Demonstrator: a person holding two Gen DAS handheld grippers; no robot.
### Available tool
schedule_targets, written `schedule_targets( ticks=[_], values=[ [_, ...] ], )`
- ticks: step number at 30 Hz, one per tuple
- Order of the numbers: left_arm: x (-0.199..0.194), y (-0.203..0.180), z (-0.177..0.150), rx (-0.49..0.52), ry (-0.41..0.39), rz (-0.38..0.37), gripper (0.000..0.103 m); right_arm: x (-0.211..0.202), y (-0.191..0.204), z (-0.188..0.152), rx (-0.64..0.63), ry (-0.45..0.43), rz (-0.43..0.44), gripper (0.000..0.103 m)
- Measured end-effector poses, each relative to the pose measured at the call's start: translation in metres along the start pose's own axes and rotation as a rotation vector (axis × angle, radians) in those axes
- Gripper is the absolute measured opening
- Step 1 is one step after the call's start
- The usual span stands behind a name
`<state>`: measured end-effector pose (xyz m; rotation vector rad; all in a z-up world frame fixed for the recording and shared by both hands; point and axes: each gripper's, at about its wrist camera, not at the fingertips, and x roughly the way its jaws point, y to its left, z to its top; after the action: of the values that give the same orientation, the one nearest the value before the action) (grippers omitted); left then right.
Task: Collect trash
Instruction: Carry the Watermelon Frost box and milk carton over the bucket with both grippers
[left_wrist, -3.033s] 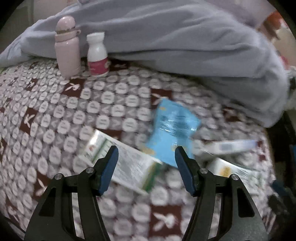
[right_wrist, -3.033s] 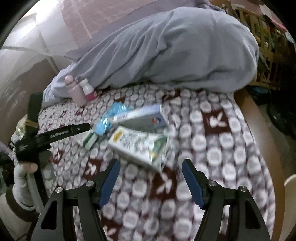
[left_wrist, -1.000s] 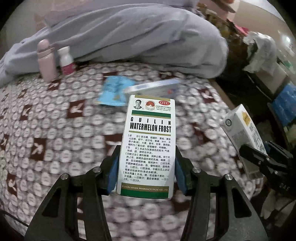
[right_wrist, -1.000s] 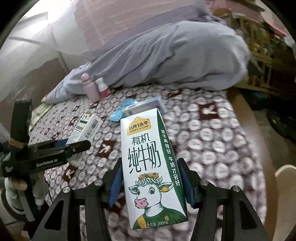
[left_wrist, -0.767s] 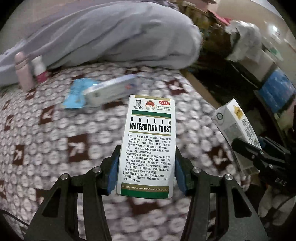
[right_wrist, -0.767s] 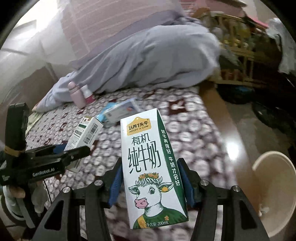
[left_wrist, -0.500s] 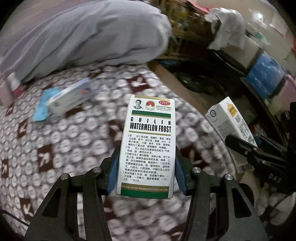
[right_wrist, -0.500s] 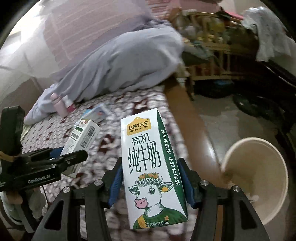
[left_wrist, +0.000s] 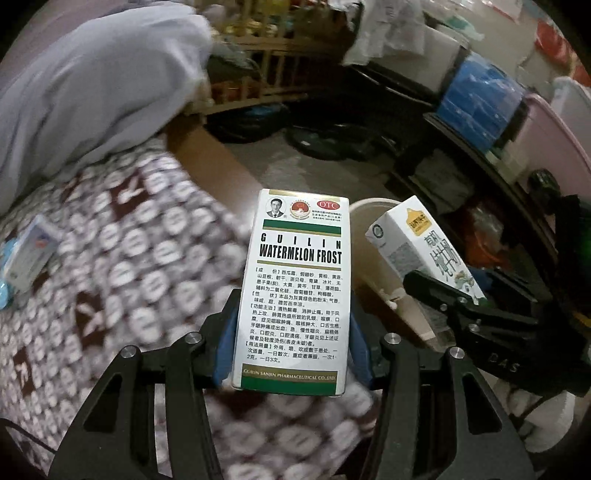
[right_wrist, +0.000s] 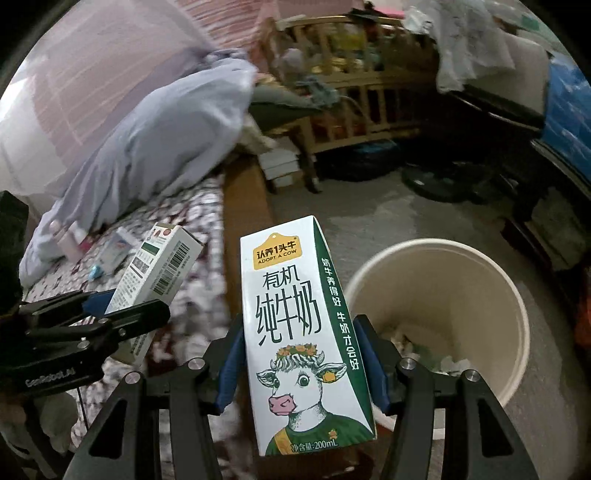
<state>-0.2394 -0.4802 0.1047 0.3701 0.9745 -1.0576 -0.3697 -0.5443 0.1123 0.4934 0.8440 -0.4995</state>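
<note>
Left tool (left_wrist: 291, 341) grips medicine box (left_wrist: 295, 291), right tool (right_wrist: 301, 363) grips milk carton (right_wrist: 299, 332), neither in bin (right_wrist: 436, 254) at lower right; packets (right_wrist: 116, 249) left on bed (left_wrist: 122, 251).

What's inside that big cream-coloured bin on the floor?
Inside the bin, some crumpled pale scraps lie at the bottom, too blurred to name. The milk carton and right gripper hide its near part.

Light: dim indoor, brightest at upper left of the right wrist view; far room falls into shadow. 
Blur: patterned bedspread (left_wrist: 122, 266) smeared by motion; held medicine box (left_wrist: 295, 291) and milk carton (right_wrist: 299, 343) sharp, print legible. 
Distortion: strong fisheye bowing, black vignette in corners. 
Glare: none marked.
</note>
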Motion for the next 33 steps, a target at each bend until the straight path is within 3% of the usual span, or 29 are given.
schedule_targets(
  ticks=[8, 18, 33],
  values=[
    [0.030, -0.030, 0.018, 0.034, 0.035, -0.062, 0.050, -0.001, -0.046, -0.005, 0.079, 0.000, -0.063, 0.055],
    [0.063, -0.057, 0.032, 0.057, 0.071, -0.085, 0.050, 0.005, -0.095, -0.010, 0.171, 0.011, -0.122, 0.055],
    [0.085, -0.063, 0.035, 0.076, 0.096, -0.090, 0.050, 0.015, -0.122, -0.014, 0.232, 0.027, -0.143, 0.055]
  ],
)
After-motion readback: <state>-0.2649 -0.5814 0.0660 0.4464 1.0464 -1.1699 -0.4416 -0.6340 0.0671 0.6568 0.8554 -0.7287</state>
